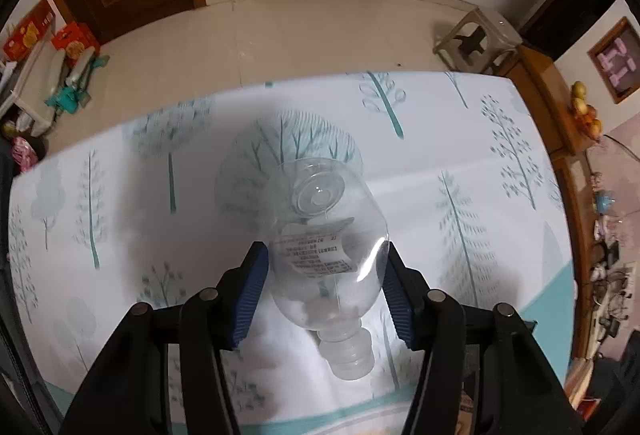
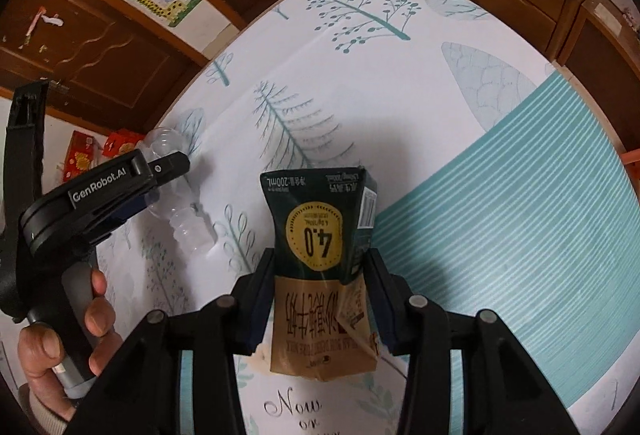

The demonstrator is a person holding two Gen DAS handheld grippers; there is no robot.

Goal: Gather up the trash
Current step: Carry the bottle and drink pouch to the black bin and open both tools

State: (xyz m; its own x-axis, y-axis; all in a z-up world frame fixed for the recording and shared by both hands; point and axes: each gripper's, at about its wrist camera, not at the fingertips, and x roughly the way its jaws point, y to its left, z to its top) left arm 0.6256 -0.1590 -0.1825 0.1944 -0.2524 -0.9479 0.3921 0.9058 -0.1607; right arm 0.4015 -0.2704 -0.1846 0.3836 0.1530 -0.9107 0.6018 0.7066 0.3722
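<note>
Trash fills both my grippers: the left gripper [image 1: 326, 287] clamps the clear plastic bottle [image 1: 328, 255] around its body, the right gripper [image 2: 320, 299] pinches the milk carton [image 2: 320, 267], both apparently lifted clear above the tablecloth [image 1: 460, 139] for carrying off.

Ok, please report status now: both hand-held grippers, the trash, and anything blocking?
Left hand-held gripper shut on clear plastic bottle. Right hand-held gripper shut on milk carton. Both lifted over the tablecloth. Nothing blocking.

Clear bottle [image 1: 328, 247]; dark-green, tan carton [image 2: 322, 267]; white tree-print tablecloth [image 1: 460, 163].
</note>
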